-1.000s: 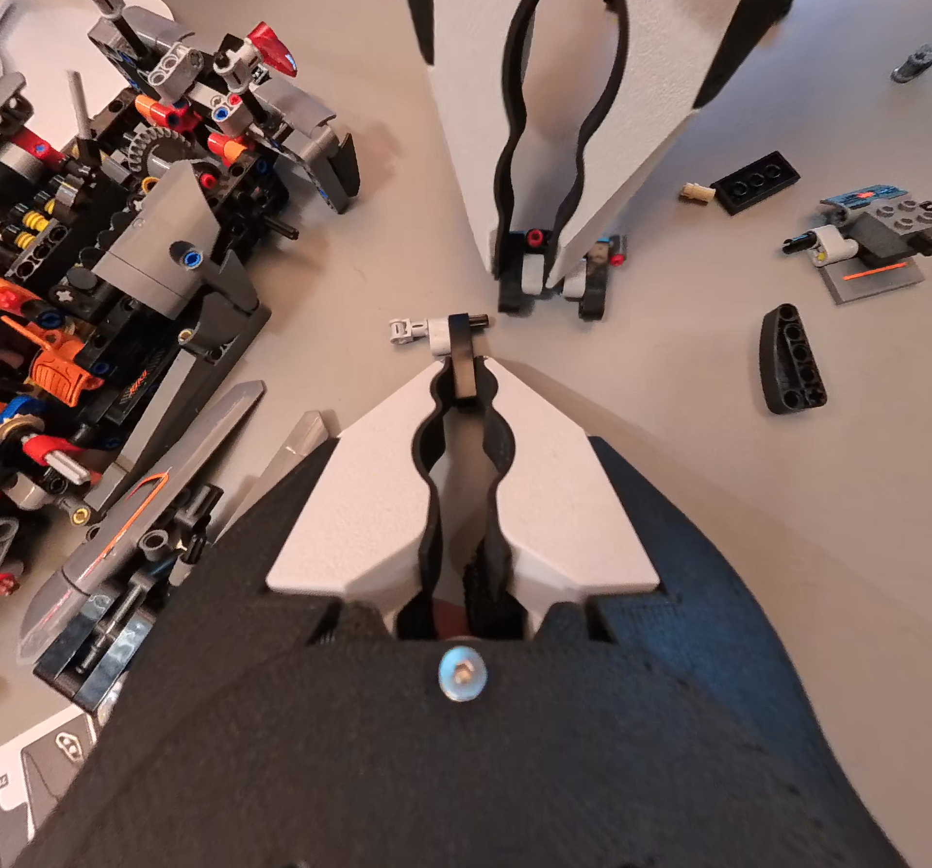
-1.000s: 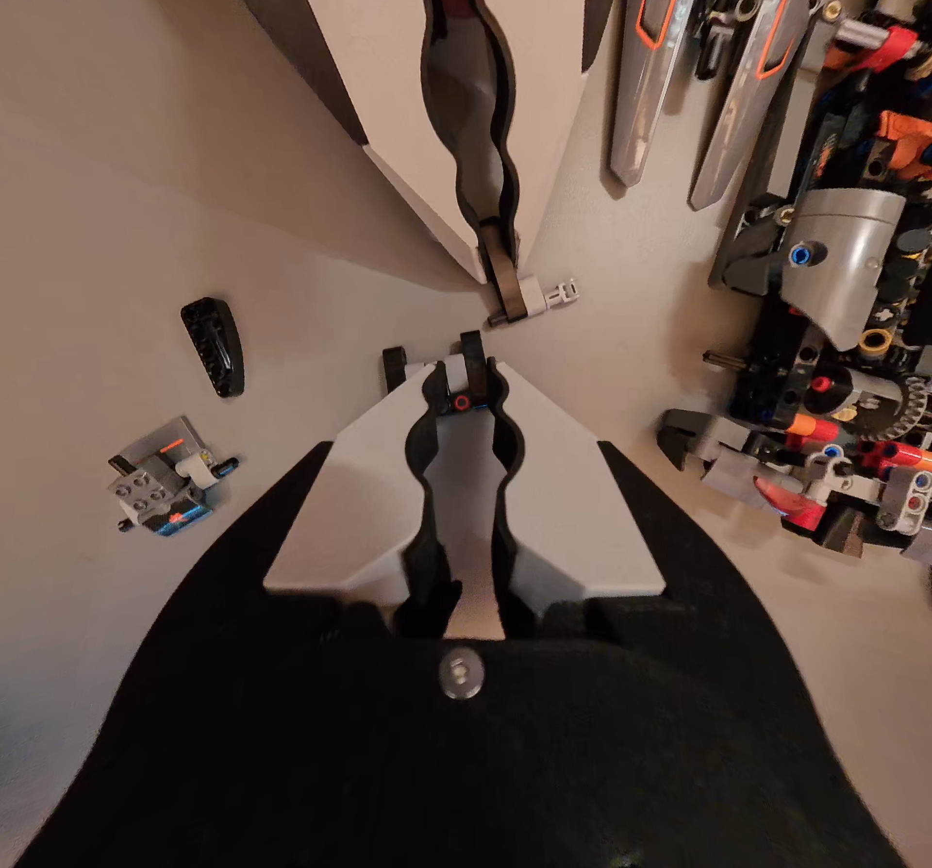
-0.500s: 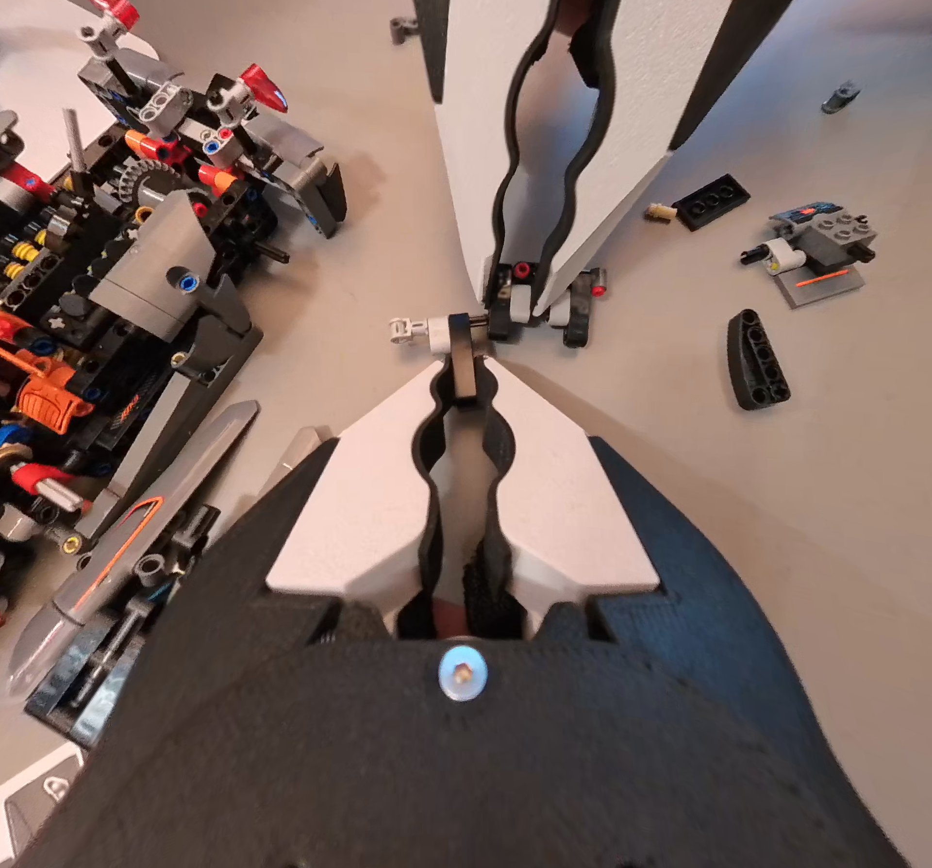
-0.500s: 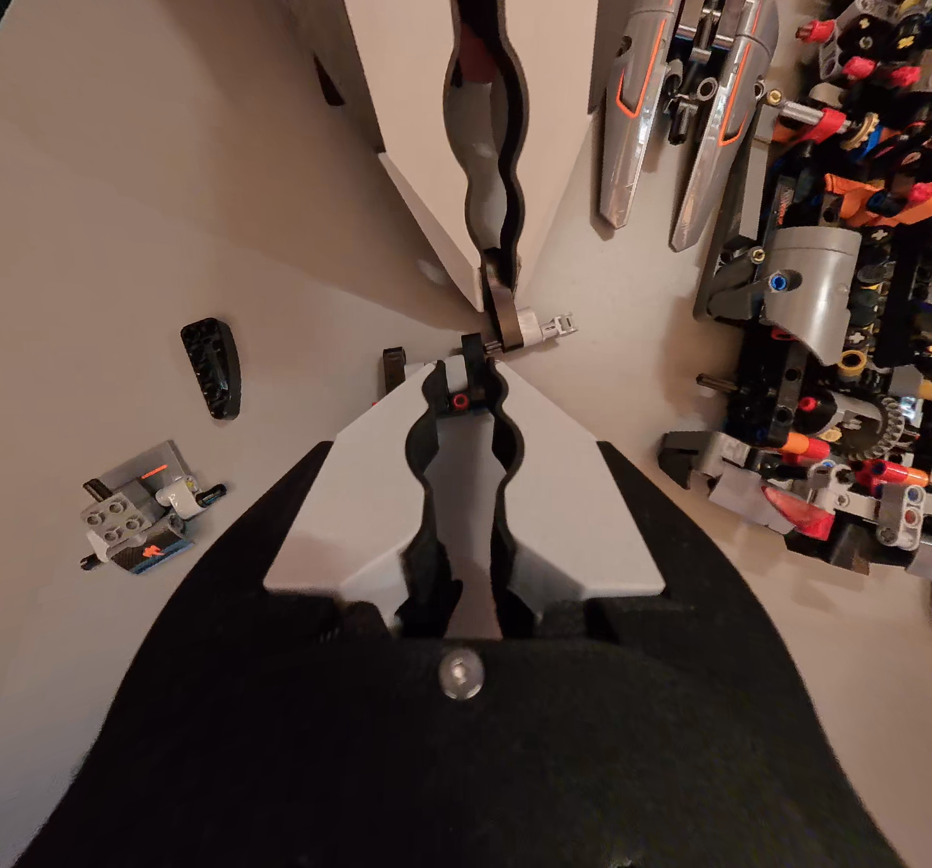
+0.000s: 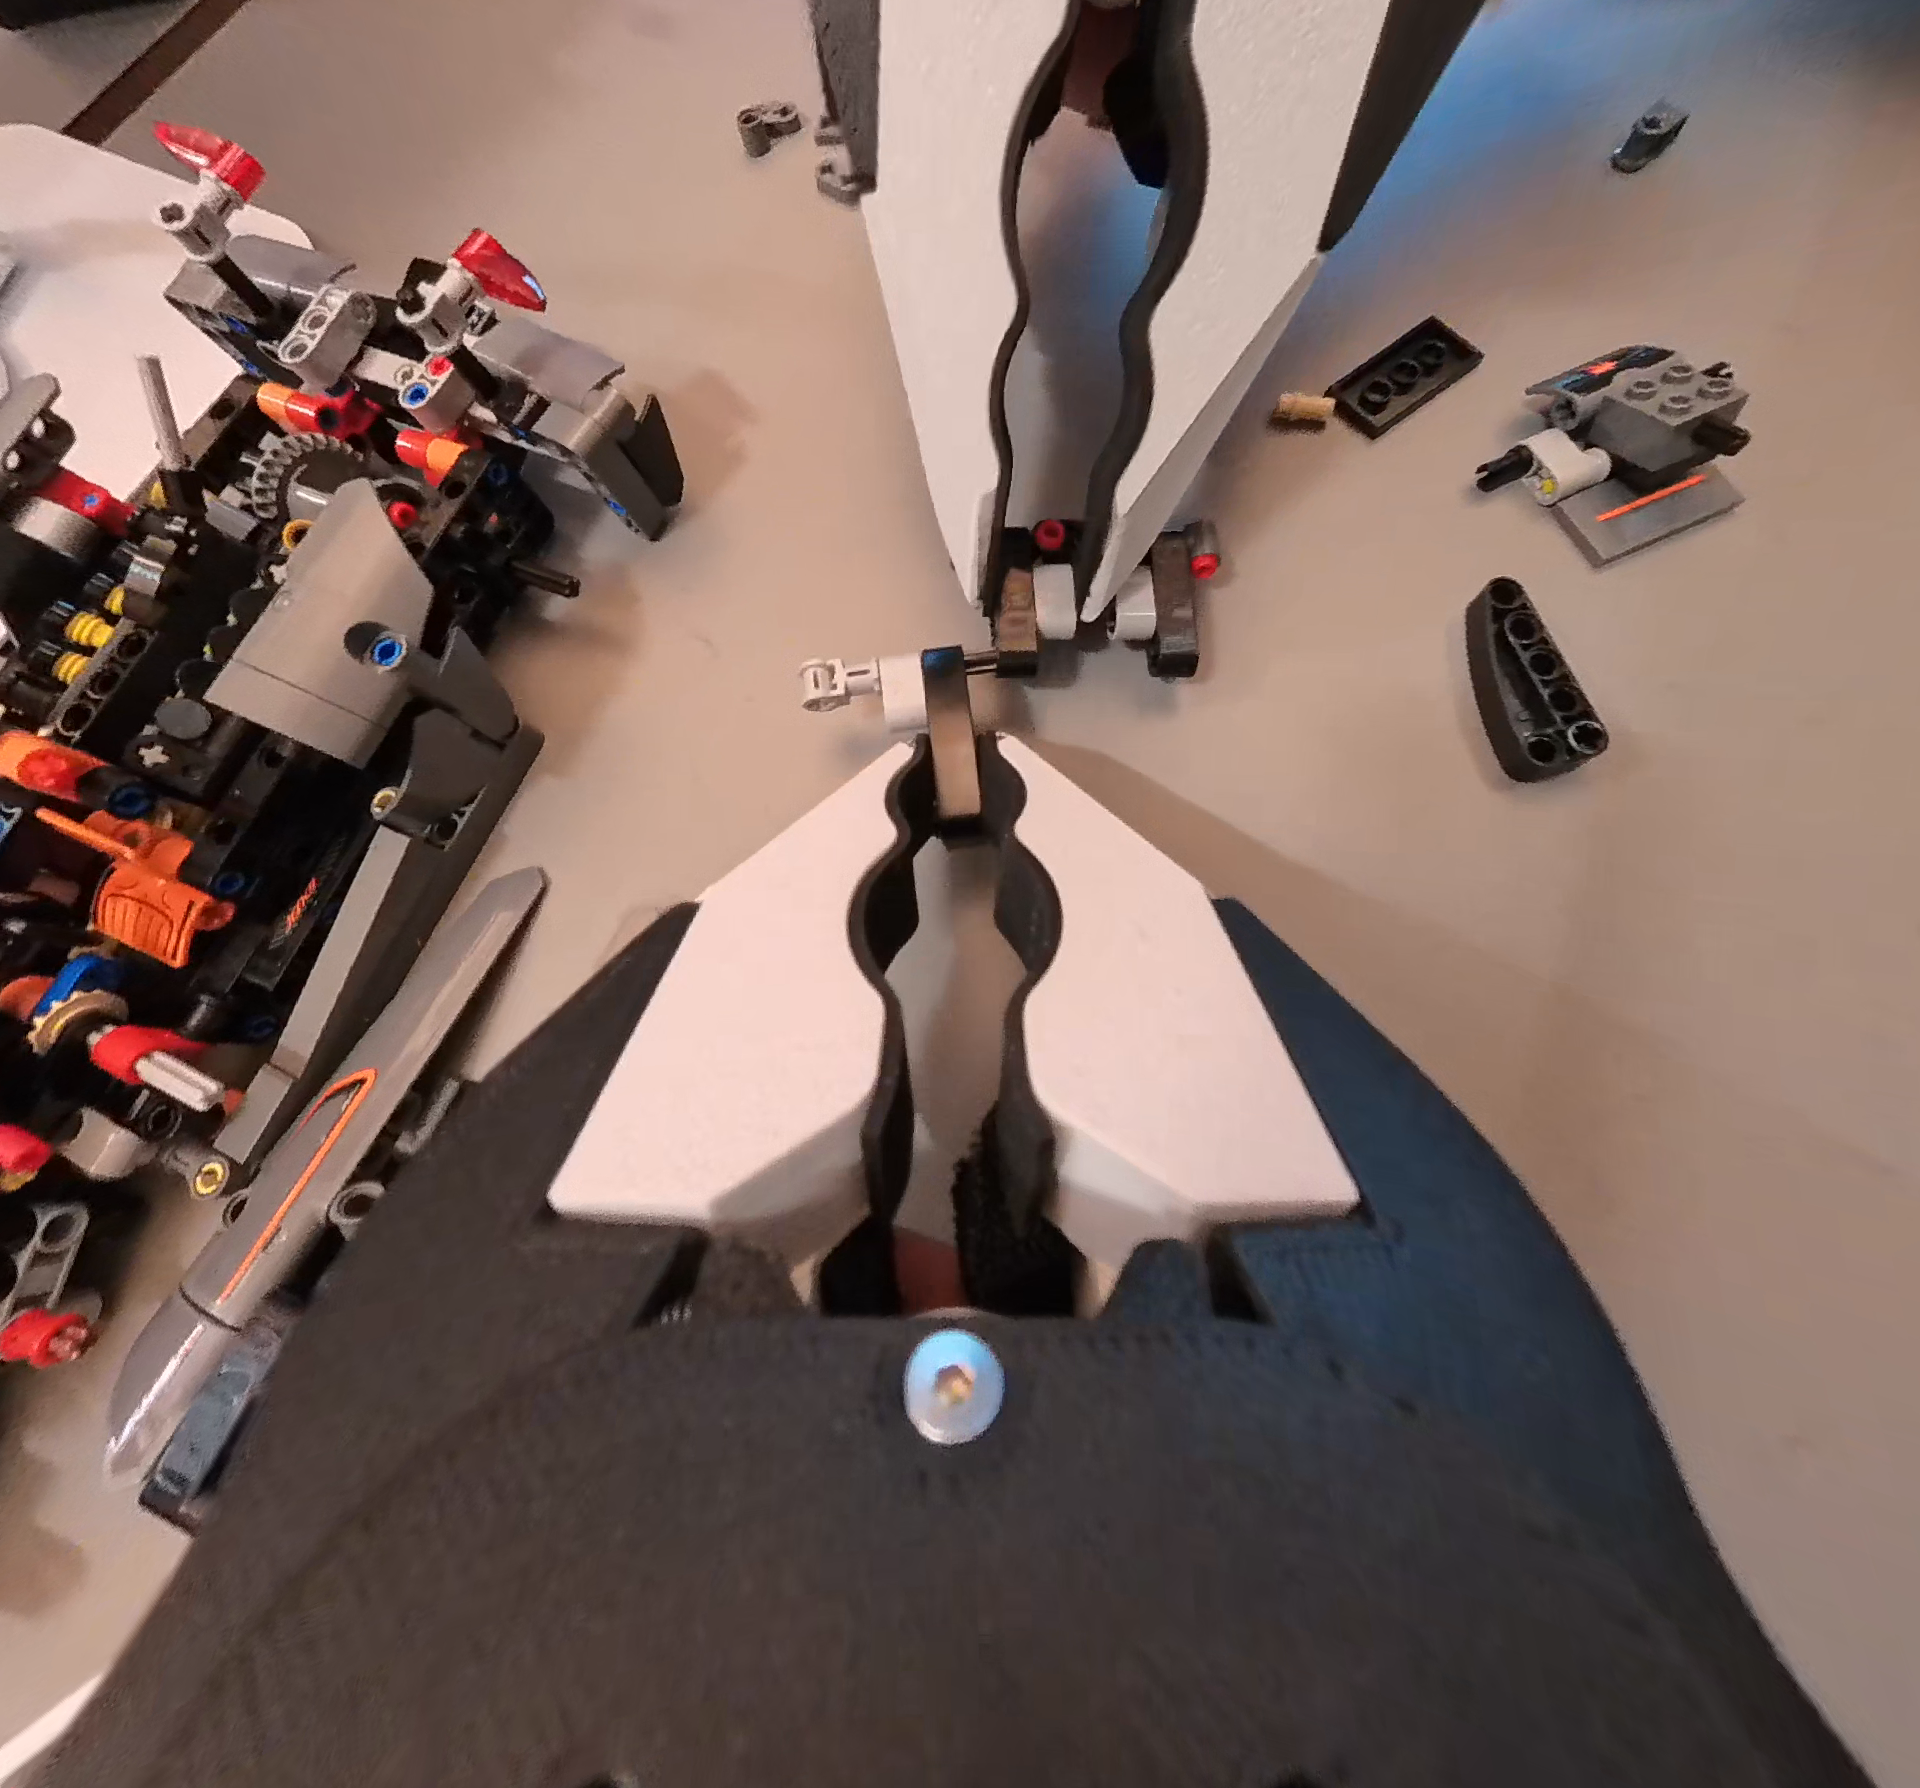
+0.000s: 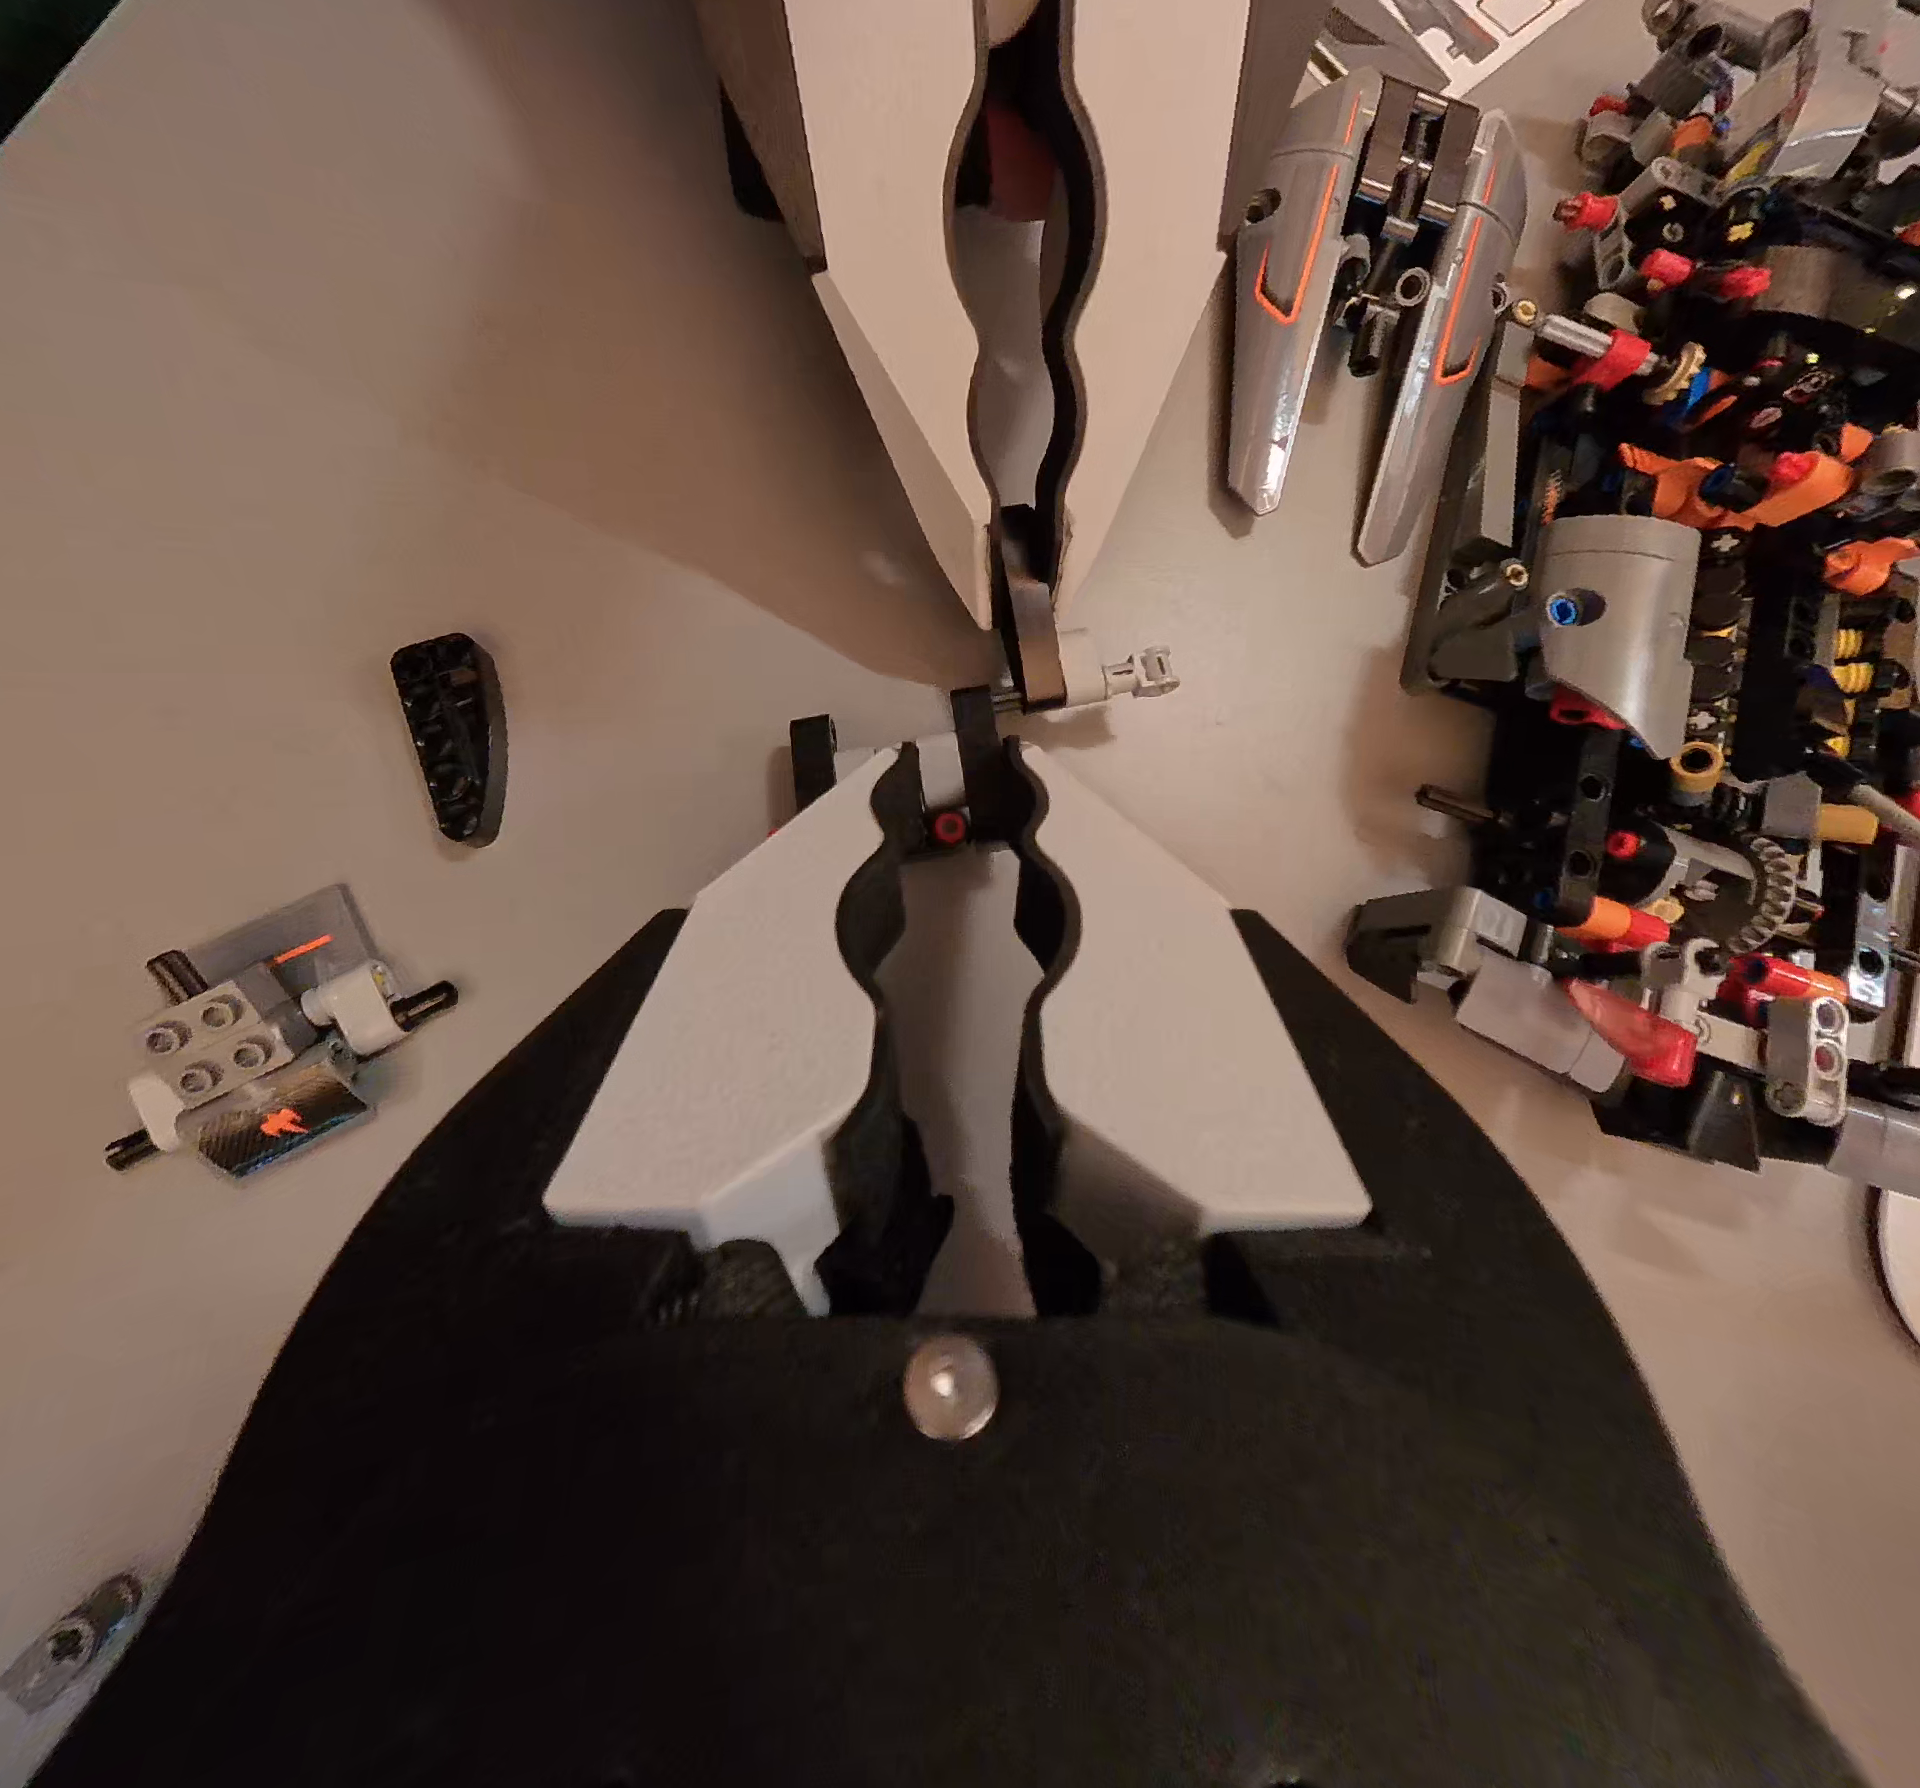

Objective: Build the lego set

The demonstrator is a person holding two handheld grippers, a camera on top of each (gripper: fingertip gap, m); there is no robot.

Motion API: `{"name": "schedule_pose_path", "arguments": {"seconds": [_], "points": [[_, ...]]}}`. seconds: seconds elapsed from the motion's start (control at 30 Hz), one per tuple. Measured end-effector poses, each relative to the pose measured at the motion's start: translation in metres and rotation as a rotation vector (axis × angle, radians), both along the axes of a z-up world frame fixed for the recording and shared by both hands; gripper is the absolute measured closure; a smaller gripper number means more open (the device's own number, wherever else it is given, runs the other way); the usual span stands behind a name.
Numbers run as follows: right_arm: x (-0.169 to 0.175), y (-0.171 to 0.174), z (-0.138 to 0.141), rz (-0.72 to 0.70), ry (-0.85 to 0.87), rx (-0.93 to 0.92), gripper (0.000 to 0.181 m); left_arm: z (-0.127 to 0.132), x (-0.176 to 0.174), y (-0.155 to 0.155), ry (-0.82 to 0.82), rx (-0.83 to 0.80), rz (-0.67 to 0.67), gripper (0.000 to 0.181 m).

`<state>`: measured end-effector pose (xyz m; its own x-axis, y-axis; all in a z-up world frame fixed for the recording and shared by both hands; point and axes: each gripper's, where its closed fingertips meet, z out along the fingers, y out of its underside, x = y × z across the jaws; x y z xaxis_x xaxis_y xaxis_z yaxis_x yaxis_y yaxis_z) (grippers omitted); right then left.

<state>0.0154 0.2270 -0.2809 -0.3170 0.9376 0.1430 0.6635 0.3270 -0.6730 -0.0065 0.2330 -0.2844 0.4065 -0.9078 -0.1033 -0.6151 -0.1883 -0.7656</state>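
Left tool point(image 5: 954, 782): pressed together on a black lift arm point(image 5: 951, 751) carrying a white connector point(image 5: 854, 689) and a black pin. Right tool point(image 6: 956, 782): pinching a black-and-white sub-assembly point(image 6: 961, 772) with a red pin; the two pieces meet tip to tip above the grey desk point(image 5: 1351, 959). Large part-built Lego vehicle point(image 5: 260, 658): desk's edge, beside the left tool. Loose curved black panel point(image 5: 1536, 678), small grey module point(image 5: 1621, 450) and black plate point(image 5: 1403, 377): well apart, opposite side.

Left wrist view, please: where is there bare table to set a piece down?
Bare table lies below the curved black beam, on the right. Another patch lies between the half-built model and the right gripper. The left edge is crowded.
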Motion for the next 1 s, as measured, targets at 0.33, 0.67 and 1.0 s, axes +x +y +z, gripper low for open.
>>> {"name": "schedule_pose_path", "arguments": {"seconds": [0.33, 0.67, 1.0], "points": [[0.001, 0.000, 0.000, 0.011, 0.042, 0.024, 0.168, 0.001, 0.001, 0.001, 0.036, 0.096, -0.085, 0.175], [-0.002, 0.001, 0.006, 0.008, 0.107, 0.058, 0.168, 0.008, -0.001, 0.003, -0.003, 0.131, -0.117, 0.175], [-0.004, 0.001, 0.027, -0.017, 0.201, 0.016, 0.168, 0.027, -0.001, 0.003, -0.103, 0.191, -0.126, 0.175]]}}
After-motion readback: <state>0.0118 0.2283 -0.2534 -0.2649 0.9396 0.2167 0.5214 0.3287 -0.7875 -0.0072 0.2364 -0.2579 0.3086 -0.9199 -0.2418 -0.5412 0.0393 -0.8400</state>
